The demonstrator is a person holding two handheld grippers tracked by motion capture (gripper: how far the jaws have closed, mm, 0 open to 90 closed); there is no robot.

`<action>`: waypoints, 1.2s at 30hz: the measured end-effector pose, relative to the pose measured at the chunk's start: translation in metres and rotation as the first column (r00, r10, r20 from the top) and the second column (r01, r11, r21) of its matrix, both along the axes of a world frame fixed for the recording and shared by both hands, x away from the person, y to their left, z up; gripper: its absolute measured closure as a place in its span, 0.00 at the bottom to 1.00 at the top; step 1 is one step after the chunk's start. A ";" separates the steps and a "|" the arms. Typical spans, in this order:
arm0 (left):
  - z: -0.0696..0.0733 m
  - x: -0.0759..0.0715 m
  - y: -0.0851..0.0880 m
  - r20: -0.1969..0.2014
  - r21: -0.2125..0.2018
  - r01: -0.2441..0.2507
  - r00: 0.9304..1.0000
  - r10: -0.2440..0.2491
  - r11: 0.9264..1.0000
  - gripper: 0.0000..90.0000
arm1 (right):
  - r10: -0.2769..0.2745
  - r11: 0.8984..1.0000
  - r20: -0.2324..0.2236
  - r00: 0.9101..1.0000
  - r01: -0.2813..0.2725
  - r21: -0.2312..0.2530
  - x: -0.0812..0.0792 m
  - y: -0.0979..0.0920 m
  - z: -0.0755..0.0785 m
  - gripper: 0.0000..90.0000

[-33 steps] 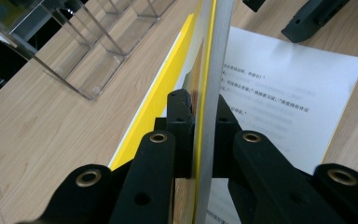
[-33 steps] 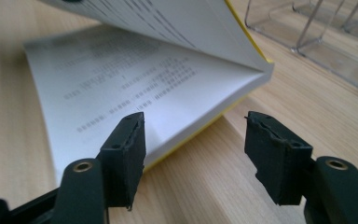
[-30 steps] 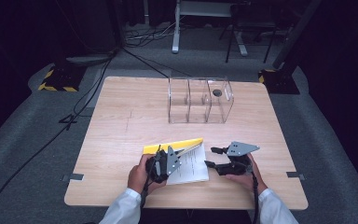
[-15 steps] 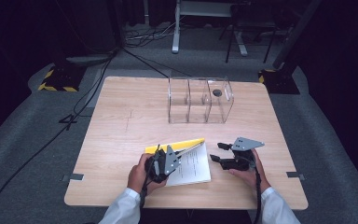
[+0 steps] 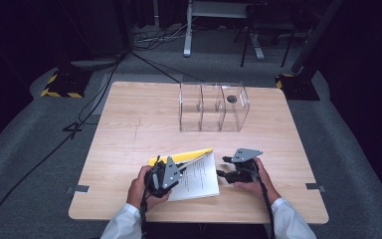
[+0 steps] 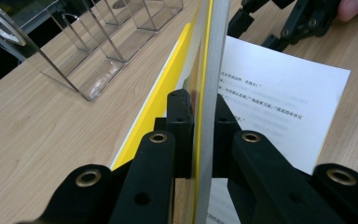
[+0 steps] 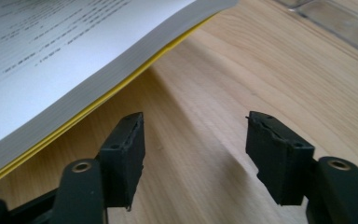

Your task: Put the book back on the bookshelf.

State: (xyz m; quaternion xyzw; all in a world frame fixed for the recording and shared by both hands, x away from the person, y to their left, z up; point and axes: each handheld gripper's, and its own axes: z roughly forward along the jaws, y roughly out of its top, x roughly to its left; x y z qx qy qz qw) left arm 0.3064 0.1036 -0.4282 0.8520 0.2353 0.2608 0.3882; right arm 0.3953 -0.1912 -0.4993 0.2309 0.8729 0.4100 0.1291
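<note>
I am squeezing my left gripper [image 5: 165, 173] tight on the yellow cover [image 6: 204, 70] of the book [image 5: 194, 177]. The cover is standing up on its edge between the two black jaws, and I am holding it lifted off the white pages [image 6: 279, 93]. My right gripper [image 5: 231, 169] is open and holding nothing. Its two jaws are standing apart over the bare wood of the table [image 5: 129, 124], just beside the book's right edge.

The book is lying flat near my side of the table, between my two hands. From the right gripper it lies to the left, very close, with the page edge [image 7: 98, 88] just above and beside the left jaw. The book's long side is running from me toward the far end of the table. My left gripper is the nearer one, since it is already touching the book. I think the right one needs to slide left to reach the pages.

I am counting one book, two grippers and one clear box [image 5: 213, 107] with three slots, sitting well apart at the far side.
</note>
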 end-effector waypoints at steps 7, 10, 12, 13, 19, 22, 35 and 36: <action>-0.003 0.000 -0.001 -0.014 -0.013 0.016 1.000 -0.016 1.000 0.92 | 0.077 0.990 0.023 0.997 -0.079 0.112 -0.008 0.007 0.005 0.42; -0.005 0.002 -0.003 -0.078 -0.007 0.037 0.996 -0.037 0.999 0.89 | 0.088 0.978 0.033 0.996 -0.093 0.186 -0.012 0.006 0.011 0.42; -0.010 0.000 -0.008 -0.087 0.017 0.037 0.996 -0.036 0.999 0.89 | 0.097 0.976 0.029 0.995 -0.101 0.192 -0.014 0.010 0.012 0.40; -0.011 -0.001 -0.010 -0.098 0.034 0.038 0.995 -0.035 0.999 0.89 | 0.097 0.977 0.035 0.995 -0.102 0.187 -0.015 0.012 0.012 0.40; -0.017 -0.002 -0.020 -0.108 0.111 0.031 0.994 -0.019 0.993 0.88 | 0.058 0.976 0.031 0.998 -0.063 0.209 -0.018 0.020 0.008 0.40; -0.019 -0.003 -0.023 -0.095 0.113 0.020 0.995 -0.010 0.993 0.88 | 0.038 0.972 0.025 0.999 -0.043 0.230 -0.018 0.020 0.008 0.40; -0.005 -0.001 -0.028 -0.090 0.018 0.034 0.995 -0.032 0.999 0.89 | -0.051 0.957 0.098 0.994 0.021 0.290 -0.023 0.011 0.031 0.41; -0.005 -0.001 -0.026 -0.094 0.006 0.031 0.995 -0.031 0.999 0.89 | -0.051 0.955 0.103 0.993 0.018 0.295 -0.023 0.012 0.032 0.41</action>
